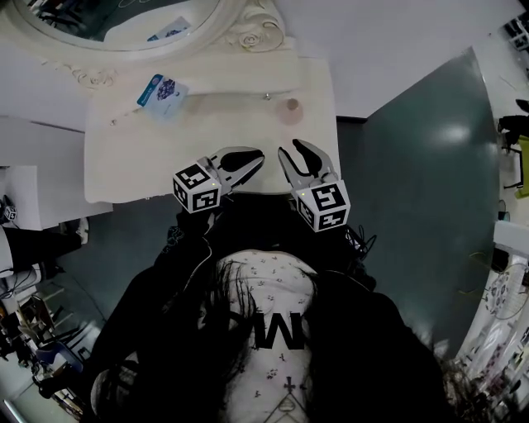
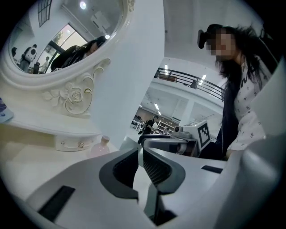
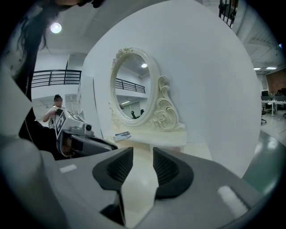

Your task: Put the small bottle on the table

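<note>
The small pink bottle [image 1: 289, 108] stands upright on the white dressing table [image 1: 149, 169], near its right end by the small drawer ledge; it also shows in the left gripper view [image 2: 100, 146]. Both grippers hover over the table's front edge, apart from the bottle. My left gripper [image 1: 258, 154] [image 2: 140, 150] is shut, pads nearly touching with nothing between them. My right gripper [image 1: 291, 149] [image 3: 143, 152] sits beside it, its jaws open a narrow gap and empty. Each gripper shows in the other's view.
An ornate oval mirror [image 1: 124, 25] [image 3: 132, 89] stands at the table's back. A blue and white packet [image 1: 164, 92] lies on the ledge at left. Dark floor [image 1: 413, 165] lies right of the table. A white wall runs behind.
</note>
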`<state>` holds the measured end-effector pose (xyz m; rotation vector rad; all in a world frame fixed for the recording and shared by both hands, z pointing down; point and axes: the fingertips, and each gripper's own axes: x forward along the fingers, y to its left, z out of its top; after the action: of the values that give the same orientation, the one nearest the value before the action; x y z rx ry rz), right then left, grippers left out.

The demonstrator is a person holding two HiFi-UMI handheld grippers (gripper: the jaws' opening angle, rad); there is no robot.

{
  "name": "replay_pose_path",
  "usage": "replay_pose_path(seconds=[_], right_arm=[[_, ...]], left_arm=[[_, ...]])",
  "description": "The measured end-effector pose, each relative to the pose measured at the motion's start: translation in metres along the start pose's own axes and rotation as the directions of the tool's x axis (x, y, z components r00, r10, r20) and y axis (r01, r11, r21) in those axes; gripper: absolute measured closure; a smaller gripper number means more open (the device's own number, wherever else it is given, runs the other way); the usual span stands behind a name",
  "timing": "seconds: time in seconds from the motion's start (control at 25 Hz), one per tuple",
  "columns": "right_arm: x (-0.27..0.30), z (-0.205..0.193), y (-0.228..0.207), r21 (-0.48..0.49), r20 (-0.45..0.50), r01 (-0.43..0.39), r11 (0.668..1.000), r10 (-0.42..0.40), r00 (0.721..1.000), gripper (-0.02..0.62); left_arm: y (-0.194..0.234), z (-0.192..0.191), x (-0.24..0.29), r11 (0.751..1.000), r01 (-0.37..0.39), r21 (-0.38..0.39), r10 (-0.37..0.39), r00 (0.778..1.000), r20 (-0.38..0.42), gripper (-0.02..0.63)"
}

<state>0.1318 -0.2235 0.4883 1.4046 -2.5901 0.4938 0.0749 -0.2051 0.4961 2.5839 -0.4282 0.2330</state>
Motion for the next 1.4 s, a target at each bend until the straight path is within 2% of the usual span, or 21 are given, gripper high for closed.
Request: replay_pose_path(seconds=[0.2,0.28,0.52,0.8,1.24,1.32,1.4], right_arm=[[-0.020,-0.012,0.022,0.001,0.015,-0.033,0.999,0.033,0.999,0.448],[-0.026,-0.017,0.029,-0.001,0.013,-0.043,0.999,0.043,0.999,0.457],[-0.030,-0.017,0.041,0.002,0.020,-0.068,0.998,0.068,0.997,0.457],[-0.009,-0.012,0.064,-0.008,0.022,-0.091,0.996,0.091,0.996,0.460],[0.024,-0.005,0.146,-0.002,0.033,-0.029,1.000,0.029,0.999,0.466],[0.024,-0.007,0.166,0.003,0.042,-0.010,1.000,0.009,0.999,0.507],[0.022,-0.009,0.186,0.009,0.049,0.012,1.000,-0.012,0.999,0.518]], left_arm=[[-0.021,-0.001,-0.008,0.998,-0.038,-0.053,0.044,0.993,0.110,0.581],[-0.029,-0.004,-0.012,0.997,-0.042,-0.071,0.051,0.990,0.128,0.581],[-0.041,-0.004,-0.024,0.996,-0.073,-0.057,0.079,0.989,0.127,0.581],[-0.037,0.000,-0.056,0.994,-0.100,-0.044,0.105,0.986,0.126,0.581],[-0.028,-0.001,-0.150,0.998,-0.056,-0.002,0.056,0.991,0.122,0.581],[-0.029,-0.006,-0.167,0.999,-0.036,0.005,0.035,0.993,0.116,0.581],[-0.031,-0.013,-0.182,1.000,-0.011,0.010,0.010,0.995,0.103,0.581]])
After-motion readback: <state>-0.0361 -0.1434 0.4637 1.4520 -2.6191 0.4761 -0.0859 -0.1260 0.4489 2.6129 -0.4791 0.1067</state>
